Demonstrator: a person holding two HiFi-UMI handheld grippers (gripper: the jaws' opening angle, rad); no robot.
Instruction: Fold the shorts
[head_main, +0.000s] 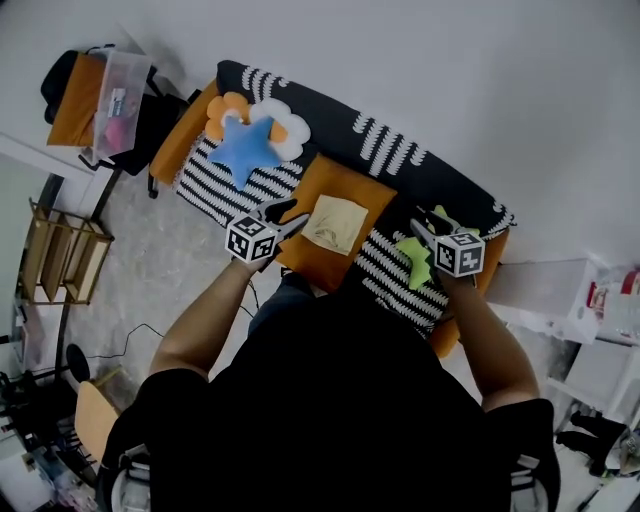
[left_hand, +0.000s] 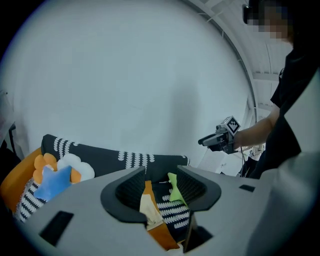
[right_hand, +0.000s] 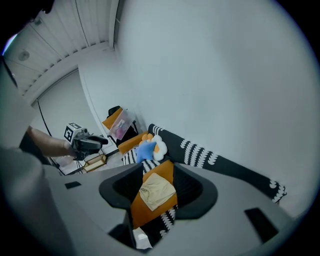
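The beige shorts (head_main: 335, 223) lie folded into a small square on an orange cushion (head_main: 318, 262) in the middle of a black-and-white striped sofa (head_main: 390, 140). My left gripper (head_main: 290, 216) hovers above the cushion's left side, open and empty. At the cushion's right my right gripper (head_main: 426, 226) is also raised, open with nothing between its fingers. In the left gripper view the shorts (left_hand: 147, 206) show far below between the open left gripper (left_hand: 160, 187), with the right gripper (left_hand: 204, 141) beyond. In the right gripper view the shorts (right_hand: 156, 192) lie below the right gripper (right_hand: 157, 189); the left gripper (right_hand: 103, 141) hangs at the left.
A blue star pillow (head_main: 245, 146) and a white-and-orange flower pillow (head_main: 287, 124) rest on the sofa's left end; a green pillow (head_main: 411, 260) lies at the right. A wooden rack (head_main: 60, 255) and a clear plastic box (head_main: 116, 95) stand left; white furniture (head_main: 560, 285) stands right.
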